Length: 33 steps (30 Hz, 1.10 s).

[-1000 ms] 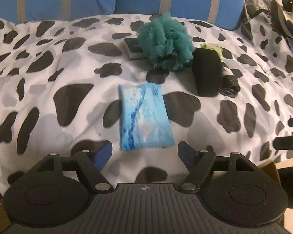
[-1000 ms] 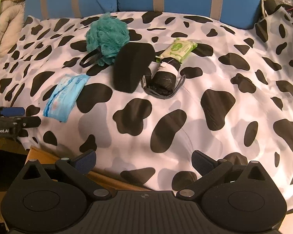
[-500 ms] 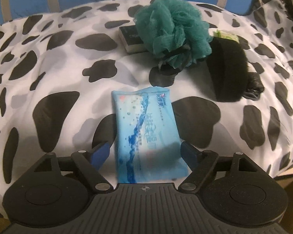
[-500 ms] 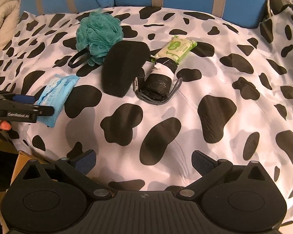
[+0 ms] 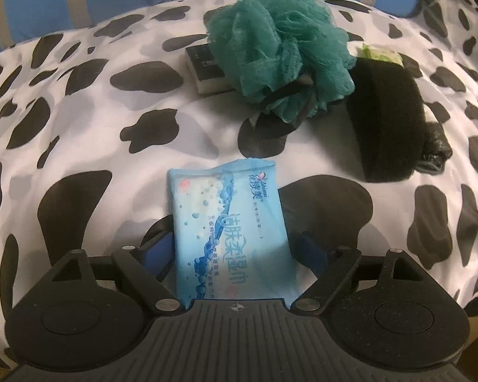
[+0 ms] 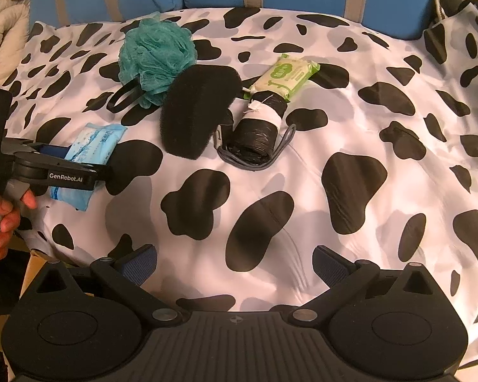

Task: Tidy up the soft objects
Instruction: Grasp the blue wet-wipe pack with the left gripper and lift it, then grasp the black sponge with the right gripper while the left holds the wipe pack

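Change: the left gripper [image 5: 235, 251] has advanced over the blue wipes pack [image 5: 229, 232]; a second ago the pack lay clear ahead of the fingertips, now its near half sits between them.
Left fingers: spread, one blue pad [image 5: 157, 251] just beside each long edge of the pack; the gap has narrowed, but firm contact cannot be confirmed.
Right gripper [image 6: 234, 262]: fingers wide apart, holding nothing, hovering over bare cow-print cover [image 6: 350, 197] at the near right.
Pack location: flat on the cover, near left, well apart from the far cluster.
Far cluster: teal bath pouf [image 5: 280, 51], black sponge [image 5: 385, 117], black bag roll [image 6: 258, 133], green wipes pack [image 6: 286, 76]; unmoved.
Task meaning: the pack appears to be the first item selected; grasp alignment looks complete.
Next step, judged: close on the pack and lift.
Risk: the slick film wrapper may slip or buckle under squeeze.
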### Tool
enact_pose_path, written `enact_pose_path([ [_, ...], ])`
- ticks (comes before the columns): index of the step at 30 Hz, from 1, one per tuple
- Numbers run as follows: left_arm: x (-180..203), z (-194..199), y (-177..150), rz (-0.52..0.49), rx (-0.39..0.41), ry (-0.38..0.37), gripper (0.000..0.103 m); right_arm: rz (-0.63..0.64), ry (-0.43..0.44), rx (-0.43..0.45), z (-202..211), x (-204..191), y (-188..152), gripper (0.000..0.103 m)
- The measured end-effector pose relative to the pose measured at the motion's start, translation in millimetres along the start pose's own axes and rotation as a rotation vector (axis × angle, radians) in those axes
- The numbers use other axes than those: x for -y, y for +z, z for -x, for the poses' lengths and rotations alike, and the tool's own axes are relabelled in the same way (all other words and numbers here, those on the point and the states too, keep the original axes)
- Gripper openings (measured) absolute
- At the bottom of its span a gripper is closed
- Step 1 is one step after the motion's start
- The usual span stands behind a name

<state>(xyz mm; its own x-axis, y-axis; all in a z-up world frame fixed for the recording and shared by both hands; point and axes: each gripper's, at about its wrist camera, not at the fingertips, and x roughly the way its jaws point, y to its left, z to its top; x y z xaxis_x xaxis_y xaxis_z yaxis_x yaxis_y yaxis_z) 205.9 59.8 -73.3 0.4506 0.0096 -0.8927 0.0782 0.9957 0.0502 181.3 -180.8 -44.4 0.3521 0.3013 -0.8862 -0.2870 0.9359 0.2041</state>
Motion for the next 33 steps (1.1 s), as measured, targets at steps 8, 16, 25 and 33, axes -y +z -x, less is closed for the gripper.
enact_pose_path([
  [8,4.2,5.5,-1.5,-0.064,0.004,0.030,0.064,0.004,-0.012,-0.004,-7.3,0.6,2.6,0.103],
  [16,-3.8,25.9,-1.8,-0.043,0.048,-0.022,0.063,0.016,-0.004,0.037,-5.9,-3.3,5.1,0.103],
  [25,-1.7,54.5,3.4,-0.083,0.147,-0.050,0.063,0.066,-0.011,0.105,-10.8,-20.5,19.8,0.103],
  [33,-10.6,64.8,4.0,-0.072,0.151,-0.074,0.063,0.124,-0.017,0.132,-24.6,-46.3,40.2,0.103],
])
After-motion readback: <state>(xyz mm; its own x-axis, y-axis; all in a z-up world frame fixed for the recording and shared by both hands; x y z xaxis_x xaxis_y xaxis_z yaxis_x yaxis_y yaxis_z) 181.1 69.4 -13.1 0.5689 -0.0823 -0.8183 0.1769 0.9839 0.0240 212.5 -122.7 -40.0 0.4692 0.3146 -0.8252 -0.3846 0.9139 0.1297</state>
